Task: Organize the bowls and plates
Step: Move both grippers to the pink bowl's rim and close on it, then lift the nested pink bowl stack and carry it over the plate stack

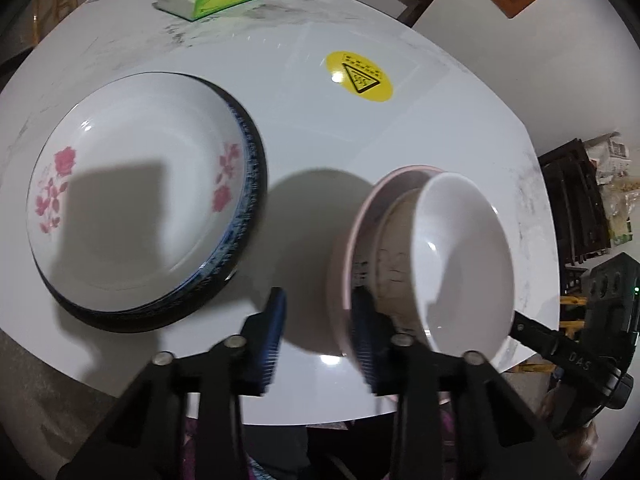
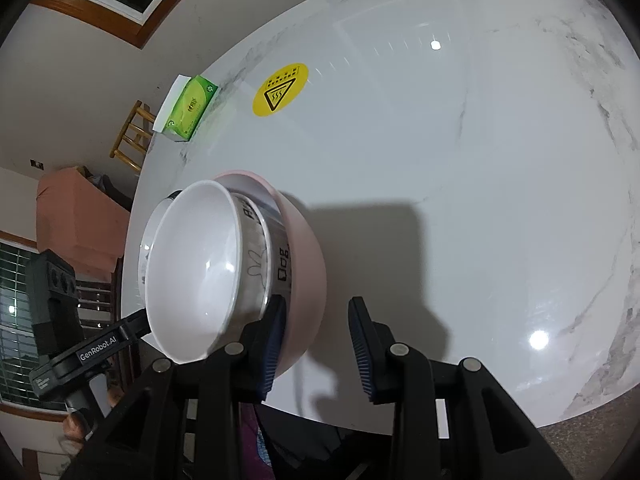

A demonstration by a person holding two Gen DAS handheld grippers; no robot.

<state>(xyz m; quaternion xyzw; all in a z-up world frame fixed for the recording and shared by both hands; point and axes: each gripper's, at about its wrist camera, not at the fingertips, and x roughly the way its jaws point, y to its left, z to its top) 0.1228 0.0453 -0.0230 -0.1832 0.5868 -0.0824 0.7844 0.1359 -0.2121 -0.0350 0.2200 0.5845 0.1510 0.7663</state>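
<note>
nested bowls [image 2: 224,272] tilt on the marble table [image 2: 460,200], pink outermost, beside the right gripper [image 2: 316,344].

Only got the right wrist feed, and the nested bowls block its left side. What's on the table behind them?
Observer: A white ceramic plate with pink flowers, topping a stack of dark blue-rimmed plates.
Operator: Touching the bowls?
Observer: No. Bare white marble table shows between that stack and the pink outer bowl.
Operator: Where's the left gripper?
Observer: The left gripper straddles the pink outer bowl's near wall. One blue pad is inside and the other is outside, with a gap showing.
</note>
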